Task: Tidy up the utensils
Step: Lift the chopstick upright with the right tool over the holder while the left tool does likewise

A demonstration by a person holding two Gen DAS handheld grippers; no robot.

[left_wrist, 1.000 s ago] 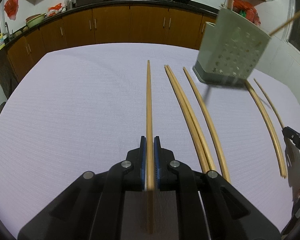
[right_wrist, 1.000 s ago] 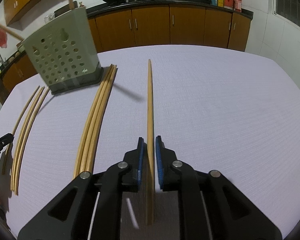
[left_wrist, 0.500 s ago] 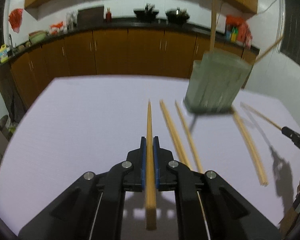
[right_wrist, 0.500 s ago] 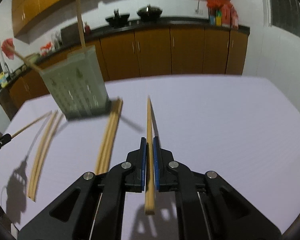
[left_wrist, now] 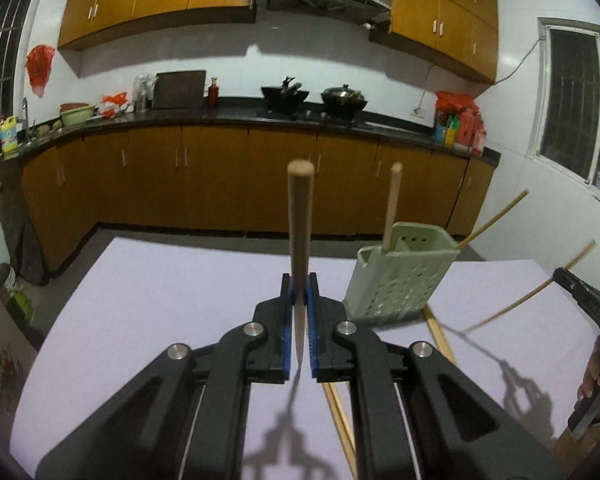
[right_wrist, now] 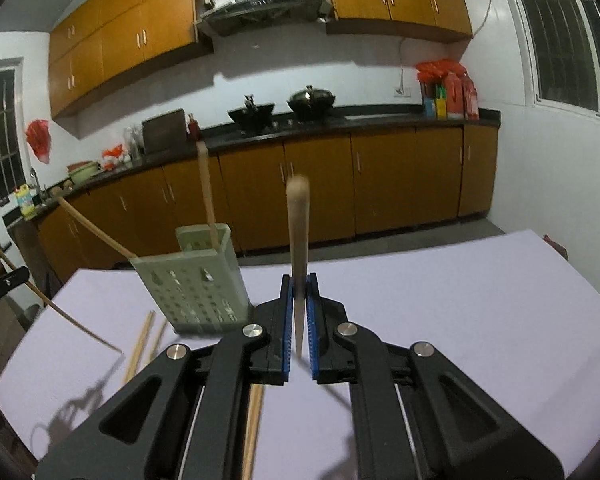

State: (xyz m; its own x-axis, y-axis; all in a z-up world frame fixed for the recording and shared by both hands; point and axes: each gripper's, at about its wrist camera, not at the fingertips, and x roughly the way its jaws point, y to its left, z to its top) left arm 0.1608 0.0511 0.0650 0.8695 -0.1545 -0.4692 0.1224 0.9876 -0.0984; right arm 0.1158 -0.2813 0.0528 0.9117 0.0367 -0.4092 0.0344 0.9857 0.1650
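My left gripper point(left_wrist: 299, 285) is shut on a wooden chopstick point(left_wrist: 299, 224), held in the air and pointing forward over the table. My right gripper point(right_wrist: 299, 285) is shut on another chopstick point(right_wrist: 298, 232) in the same way. A green perforated utensil holder point(left_wrist: 400, 280) point(right_wrist: 198, 280) stands on the lavender table point(left_wrist: 160, 300) between the two grippers, with one upright stick point(left_wrist: 392, 208) and one leaning stick point(left_wrist: 494, 220) in it. At the right edge of the left wrist view, the right gripper point(left_wrist: 564, 278) shows with its stick. Several loose chopsticks point(left_wrist: 440, 336) point(right_wrist: 140, 344) lie by the holder.
More chopsticks point(left_wrist: 340, 420) point(right_wrist: 254, 420) lie under the grippers near the table's front. A hand point(left_wrist: 598, 372) shows at the right edge. Beyond the table's far edge are brown cabinets and a dark counter point(left_wrist: 260, 116) with woks.
Both grippers have risen off the table and tilted upward, each lifting its chopstick clear of the cloth. The right jaws closed fully on their stick. The holder now appears lower in both views.
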